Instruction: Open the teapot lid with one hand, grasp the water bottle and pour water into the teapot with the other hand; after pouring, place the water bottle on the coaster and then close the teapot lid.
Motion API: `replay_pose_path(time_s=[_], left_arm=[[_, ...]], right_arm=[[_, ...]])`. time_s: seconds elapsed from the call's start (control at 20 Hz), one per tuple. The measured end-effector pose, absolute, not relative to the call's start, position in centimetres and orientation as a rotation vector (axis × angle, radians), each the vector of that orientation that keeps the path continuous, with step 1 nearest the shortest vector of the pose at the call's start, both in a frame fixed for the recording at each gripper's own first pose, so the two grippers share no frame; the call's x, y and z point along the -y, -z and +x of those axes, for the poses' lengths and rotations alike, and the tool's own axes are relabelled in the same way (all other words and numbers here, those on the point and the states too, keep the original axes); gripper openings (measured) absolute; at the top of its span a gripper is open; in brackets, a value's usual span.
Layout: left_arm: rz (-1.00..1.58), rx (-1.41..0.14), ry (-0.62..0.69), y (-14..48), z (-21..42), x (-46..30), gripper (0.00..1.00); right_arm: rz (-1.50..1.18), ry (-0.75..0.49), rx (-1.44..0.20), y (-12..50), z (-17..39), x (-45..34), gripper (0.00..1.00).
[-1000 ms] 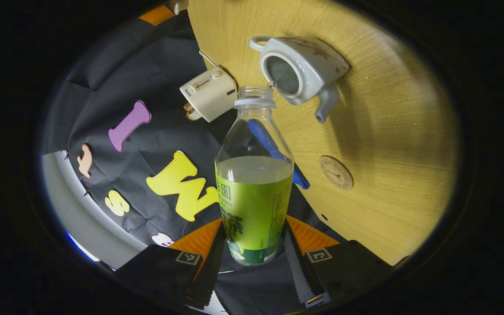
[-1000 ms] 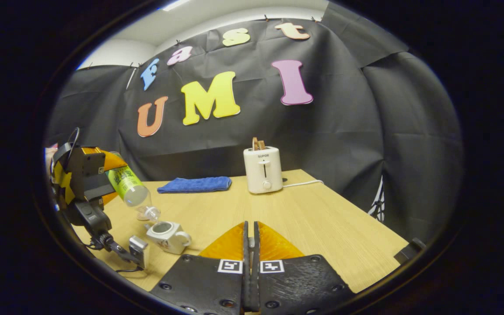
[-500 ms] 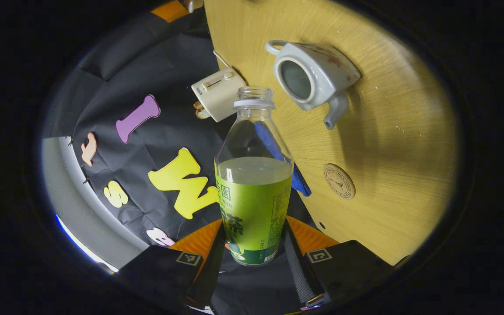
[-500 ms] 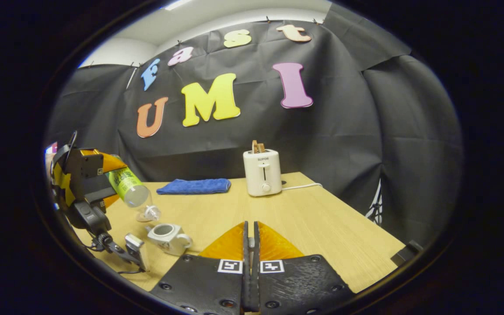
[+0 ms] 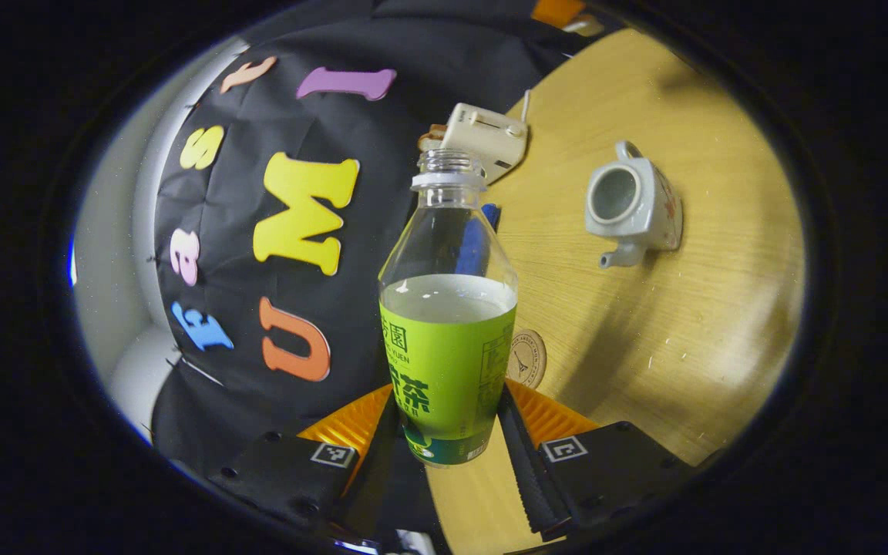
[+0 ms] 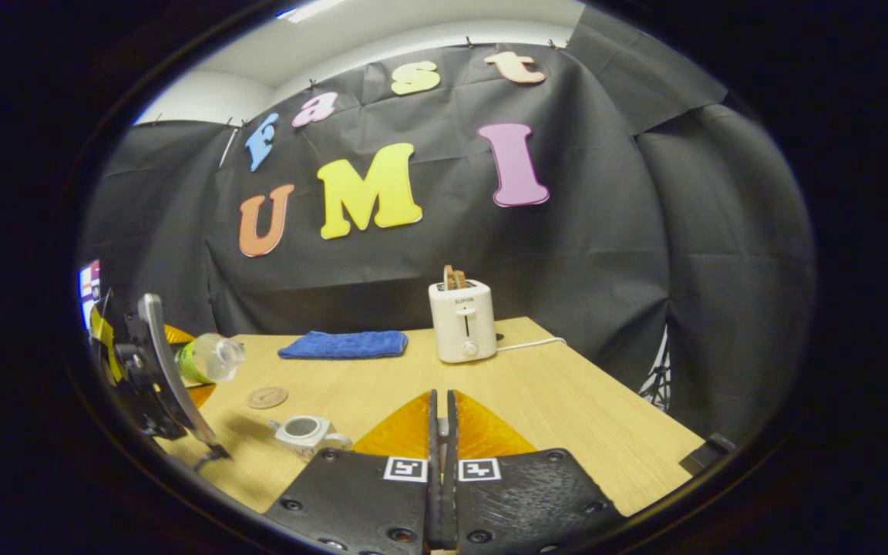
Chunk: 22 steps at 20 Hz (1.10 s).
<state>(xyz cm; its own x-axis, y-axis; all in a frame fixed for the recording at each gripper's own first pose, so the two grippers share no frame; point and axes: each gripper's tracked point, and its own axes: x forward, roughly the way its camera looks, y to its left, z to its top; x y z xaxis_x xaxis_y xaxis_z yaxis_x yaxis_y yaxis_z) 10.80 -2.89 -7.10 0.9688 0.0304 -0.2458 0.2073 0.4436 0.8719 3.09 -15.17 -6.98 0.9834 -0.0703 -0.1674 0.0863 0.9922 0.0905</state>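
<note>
Water bottle (image 5: 448, 308), uncapped and partly filled, is clamped low on its green label between the two fingers of our left gripper (image 5: 448, 455), one finger pressing on each side. In the left gripper view the bottle's open neck points away from us, toward the toaster (image 5: 486, 139) and the blue cloth (image 5: 479, 243) at the far side of the wooden table (image 5: 683, 339). The teapot (image 5: 633, 206) stands on the table to the right of the bottle and well apart from it, its round opening uncovered and its spout directed toward us. The round coaster (image 5: 527, 358) lies on the table just beside the bottle's label, partly hidden behind it. In the right gripper view we see the left gripper (image 6: 174, 366) at the left edge, carrying the bottle (image 6: 209, 358) tilted nearly level above the table (image 6: 567, 401), with the coaster (image 6: 267, 397) below it and the open teapot (image 6: 307, 433) nearer to us. Our right gripper (image 6: 442, 478) is held above the table's near edge with its fingers pressed together, nothing visible between them. The toaster (image 6: 462, 320) and the folded blue cloth (image 6: 344, 344) sit at the back of the table.
</note>
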Motion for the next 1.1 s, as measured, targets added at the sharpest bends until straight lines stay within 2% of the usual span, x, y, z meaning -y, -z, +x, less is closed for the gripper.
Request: replay_pose_path(time_s=[0.35,0.65,0.85,1.1], left_arm=[[0.493,-0.222,0.100,6.9,9.6,1.1,0.73],[0.096,-0.192,0.127,6.3,12.7,0.9,0.73],[-0.003,-0.170,0.123,5.9,16.1,0.4,0.73],[0.008,-0.128,0.121,6.1,20.4,0.7,0.74]], right_arm=[[0.069,0.045,-0.152,5.9,3.1,12.4,0.00],[0.052,0.027,-0.154,5.5,3.5,11.2,0.00],[0.051,0.028,-0.158,5.6,3.9,10.8,0.00],[0.043,0.025,-0.178,6.3,4.8,10.5,0.00]])
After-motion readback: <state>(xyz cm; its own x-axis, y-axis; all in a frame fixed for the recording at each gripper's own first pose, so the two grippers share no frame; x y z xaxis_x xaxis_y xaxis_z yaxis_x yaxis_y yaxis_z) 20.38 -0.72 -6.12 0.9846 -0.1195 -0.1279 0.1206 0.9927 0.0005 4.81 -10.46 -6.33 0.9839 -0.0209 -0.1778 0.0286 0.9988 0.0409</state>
